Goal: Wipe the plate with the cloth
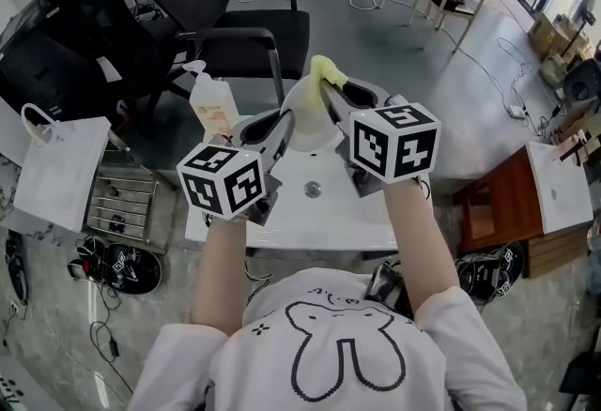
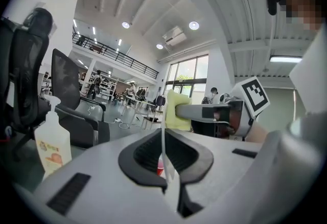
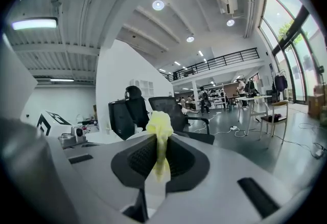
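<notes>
The white counter is small. Its near edge is at the person's body, and a black chair stands right behind its far edge, with open floor beyond. A pump bottle stands at the counter's far left corner; its contents cannot be made out. Both tongs hang above the counter, meeting over its far half. The left tongs are closed on a white plate, held on edge. The right tongs are clamped on the yellow cloth, whose bunched end sits right at the plate's upper rim.
</notes>
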A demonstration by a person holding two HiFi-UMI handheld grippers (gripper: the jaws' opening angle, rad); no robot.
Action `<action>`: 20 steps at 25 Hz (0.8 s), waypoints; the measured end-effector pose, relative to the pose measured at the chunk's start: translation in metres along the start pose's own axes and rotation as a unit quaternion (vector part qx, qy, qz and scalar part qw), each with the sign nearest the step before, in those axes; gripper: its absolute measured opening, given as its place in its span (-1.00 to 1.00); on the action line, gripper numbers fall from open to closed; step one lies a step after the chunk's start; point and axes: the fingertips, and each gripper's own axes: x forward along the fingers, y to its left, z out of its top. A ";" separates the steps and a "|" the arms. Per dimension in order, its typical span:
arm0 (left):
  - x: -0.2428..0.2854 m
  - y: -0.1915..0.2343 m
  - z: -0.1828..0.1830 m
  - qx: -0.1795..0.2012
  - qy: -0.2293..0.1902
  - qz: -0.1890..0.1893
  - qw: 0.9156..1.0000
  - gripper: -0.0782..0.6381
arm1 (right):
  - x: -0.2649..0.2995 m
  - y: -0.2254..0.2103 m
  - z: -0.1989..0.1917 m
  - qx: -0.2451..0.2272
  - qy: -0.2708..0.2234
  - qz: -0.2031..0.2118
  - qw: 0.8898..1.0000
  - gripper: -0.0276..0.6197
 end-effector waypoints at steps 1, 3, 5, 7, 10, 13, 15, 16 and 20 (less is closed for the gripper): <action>0.000 0.000 0.000 0.000 0.000 0.001 1.000 -0.73 | 0.001 0.001 -0.001 -0.002 0.003 0.003 1.000 -0.76; 0.001 0.000 0.000 0.002 0.002 0.003 1.000 -0.73 | 0.002 0.004 -0.004 -0.009 0.009 0.007 1.000 -0.76; 0.002 0.000 0.000 0.002 0.003 0.004 1.000 -0.73 | 0.003 0.006 -0.010 -0.014 0.019 0.014 1.000 -0.76; 0.002 0.000 0.000 0.001 0.002 0.003 1.000 -0.73 | 0.004 0.011 -0.019 -0.018 0.033 0.028 0.999 -0.76; 0.001 0.000 0.002 0.003 -0.001 0.005 1.000 -0.73 | 0.004 0.020 -0.036 -0.032 0.060 0.043 0.997 -0.76; 0.001 0.001 0.005 0.007 -0.005 0.009 1.000 -0.73 | 0.004 0.028 -0.054 -0.041 0.083 0.054 0.994 -0.76; 0.002 0.003 0.006 0.004 -0.009 0.011 1.000 -0.73 | 0.005 0.032 -0.067 -0.043 0.097 0.061 0.992 -0.76; 0.003 0.004 0.007 0.003 -0.011 0.011 1.000 -0.73 | 0.005 0.033 -0.074 -0.042 0.105 0.064 0.992 -0.76; 0.002 0.005 0.008 0.002 -0.015 0.013 1.000 -0.73 | 0.000 0.041 -0.100 -0.035 0.129 0.076 0.988 -0.76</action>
